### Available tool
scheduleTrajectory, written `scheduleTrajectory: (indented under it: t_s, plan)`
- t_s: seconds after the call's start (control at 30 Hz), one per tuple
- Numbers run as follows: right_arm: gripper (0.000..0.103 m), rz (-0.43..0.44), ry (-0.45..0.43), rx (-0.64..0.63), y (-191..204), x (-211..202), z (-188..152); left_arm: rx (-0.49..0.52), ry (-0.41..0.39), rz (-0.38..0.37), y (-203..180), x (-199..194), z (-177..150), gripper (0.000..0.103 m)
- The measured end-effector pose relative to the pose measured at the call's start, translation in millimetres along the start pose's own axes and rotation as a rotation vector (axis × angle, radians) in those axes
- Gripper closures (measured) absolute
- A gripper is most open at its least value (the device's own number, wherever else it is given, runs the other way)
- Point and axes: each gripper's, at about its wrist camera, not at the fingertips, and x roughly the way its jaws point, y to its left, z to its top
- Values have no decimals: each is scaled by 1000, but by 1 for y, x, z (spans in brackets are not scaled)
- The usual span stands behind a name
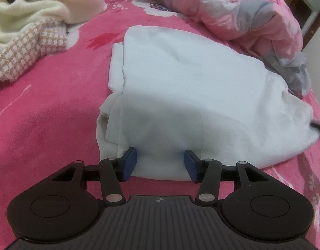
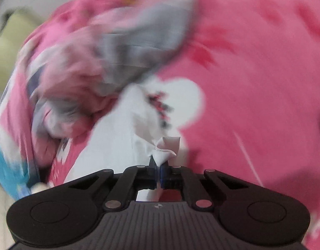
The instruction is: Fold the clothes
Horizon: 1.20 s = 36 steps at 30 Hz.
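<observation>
A white garment (image 1: 191, 93) lies folded in layers on the pink flowered bed sheet (image 1: 45, 114). My left gripper (image 1: 161, 162) is at the garment's near edge. Its blue pads (image 1: 129, 162) stand apart on either side of the hem, with cloth between them but not squeezed. In the right wrist view, which is blurred, my right gripper (image 2: 158, 166) is shut on a bunched corner of the white garment (image 2: 167, 148). The rest of the cloth (image 2: 118, 145) trails away to the left.
A cream fleece garment (image 1: 45, 4) and a tan houndstooth one (image 1: 24, 50) lie heaped at the far left. A crumpled pink and grey quilt (image 1: 243, 16) borders the white garment's far right side. In the right wrist view the quilt (image 2: 118, 48) sits just beyond the held corner.
</observation>
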Motion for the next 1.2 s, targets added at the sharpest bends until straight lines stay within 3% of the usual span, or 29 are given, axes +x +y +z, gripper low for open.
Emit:
scheduleTrajectory:
  t_s: [0.13,0.23,0.37,0.47,0.6,0.7,0.9,1.2]
  plan:
    - [101,76,-31,-370,81,-5,4,-15,-11,-13,3,0,-1,53]
    - [101,206,8,-631,147,-2,-10,-22,-22,-25,5,-1,-2,52]
    - [101,418,157,-975,216,8,-62,-40,-40,-53,11,-2,-5,52]
    - [101,508,294,-1173,238,22,-110,-73,-54,-91,19,-4,-6,52]
    - [101,539,426,-1241,241,43,-148,-122,-74,-124,31,-11,-8,52]
    - [101,530,476,-1242,242,53,-160,-168,-91,-135,42,-23,-11,52]
    - [101,553,442,-1267,259,38,-170,-226,-120,-164,55,-45,-20,52]
    - [100,530,432,-1352,256,46,-217,-308,-107,-164,78,-59,-32,52]
